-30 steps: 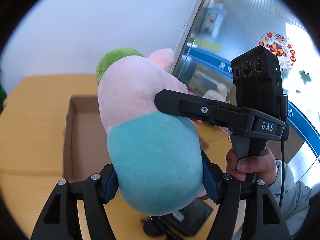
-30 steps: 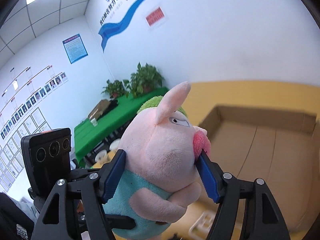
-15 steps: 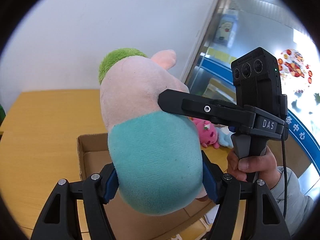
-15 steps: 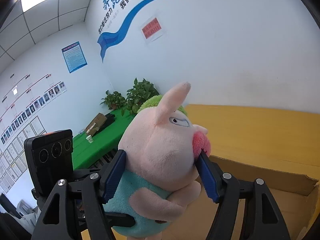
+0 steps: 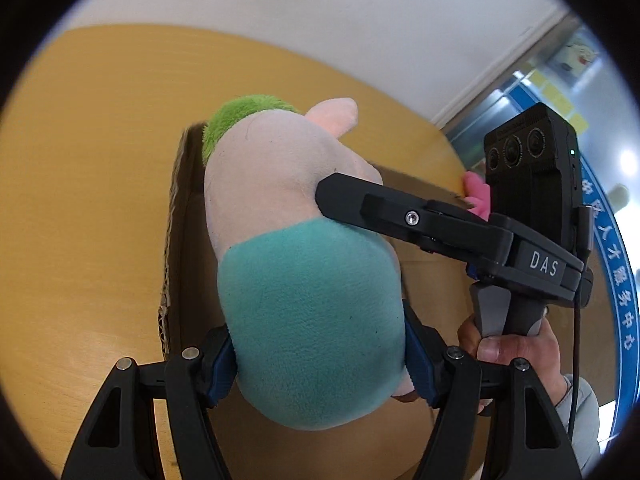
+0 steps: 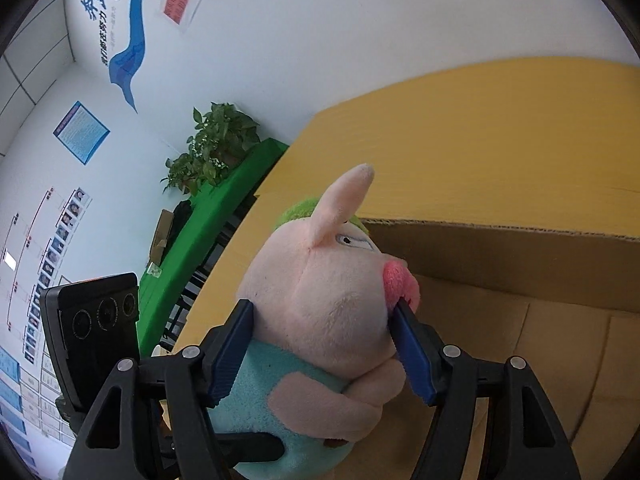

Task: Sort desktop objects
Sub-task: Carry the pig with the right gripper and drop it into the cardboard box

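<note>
Plush fabric fills both views: a pink pig toy (image 5: pixel 280 184) with green hair and a teal body is held by both grippers at once. The left gripper (image 5: pixel 318 354) has its jaws closed on the teal lower body, and the blue pads (image 5: pixel 222 362) press into the fabric on both sides. The right gripper (image 6: pixel 324 350) has its jaws closed on the head, one pad behind the head and the other just under the pink snout.

The toy hangs above the cardboard box (image 6: pixel 520 264), over the part near its far wall, and it does not touch the box floor as far as I can see. The step in hand seems to be the carrying of the toy to the box for sorting. In my judgement the next move calls for lowering the toy inside the walls and then opening both pairs of jaws, better nearly together, so that the soft body does not hang from one side and twist.

About the content of the box: the visible part of its floor, on the right of the toy in the right wrist view, shows only bare cardboard; the rest is hidden behind the toy. Beyond the box wall, beside the right gripper's camera block, a small pink object (image 5: pixel 476 196) shows; I cannot tell what it is. The box stands on the yellow wooden table (image 5: pixel 88 200).
</note>
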### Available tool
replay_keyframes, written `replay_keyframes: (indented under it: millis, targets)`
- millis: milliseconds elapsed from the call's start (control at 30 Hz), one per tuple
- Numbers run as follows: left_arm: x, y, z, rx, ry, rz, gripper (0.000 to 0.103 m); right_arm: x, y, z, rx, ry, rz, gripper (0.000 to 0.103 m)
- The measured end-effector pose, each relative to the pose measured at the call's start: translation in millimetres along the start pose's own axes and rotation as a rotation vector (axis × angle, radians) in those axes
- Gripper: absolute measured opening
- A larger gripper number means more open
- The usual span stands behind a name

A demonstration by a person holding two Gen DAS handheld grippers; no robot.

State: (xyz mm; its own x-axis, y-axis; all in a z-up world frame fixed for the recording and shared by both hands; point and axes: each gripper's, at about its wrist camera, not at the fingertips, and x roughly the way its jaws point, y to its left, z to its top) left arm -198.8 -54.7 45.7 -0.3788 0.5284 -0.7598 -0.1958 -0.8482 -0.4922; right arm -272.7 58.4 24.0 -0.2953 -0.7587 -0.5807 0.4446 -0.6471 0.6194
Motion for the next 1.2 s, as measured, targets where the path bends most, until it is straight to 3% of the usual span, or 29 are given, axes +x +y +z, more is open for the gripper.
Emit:
replay_keyframes:
  millis: [100,333,433,567,633,833,900,967,1133,1200]
  targets:
    - [4,-8,-1,0.014,0.014,0.093,0.073,20,-18,-7,0.037,0.028,-0.015,0.066]
    - [-3,-18,-8,-0.007,0.028,0.185,0.079,31,-21,-8,0.044,0.036,-0.016,0.066]
    - [-7,3,-14,-0.013,0.023,0.203,0.082,35,-21,-6,0.046,0.036,-0.030,0.066]
    - [-24,-6,-27,-0.007,0.006,0.226,0.083,37,-7,-5,0.006,0.036,-0.068,0.066]
    - [-28,4,-33,-0.013,-0.003,0.203,0.083,38,-1,-4,-0.002,0.034,-0.082,0.067]
    - [-67,17,-79,0.028,-0.055,0.230,0.083,30,15,-9,-0.039,0.032,-0.136,0.073]
    - [-70,17,-78,0.049,-0.099,0.228,0.083,13,23,-8,-0.032,0.014,-0.124,0.074]
    - [-88,11,-92,0.073,-0.163,0.225,0.083,-18,38,-6,-0.056,-0.025,-0.127,0.085]
    - [-132,-12,-104,0.140,-0.354,0.242,0.083,-120,91,-21,-0.187,-0.148,-0.247,0.103]
    - [-152,-26,-121,0.160,-0.430,0.240,0.083,-165,114,-40,-0.249,-0.207,-0.290,0.103]
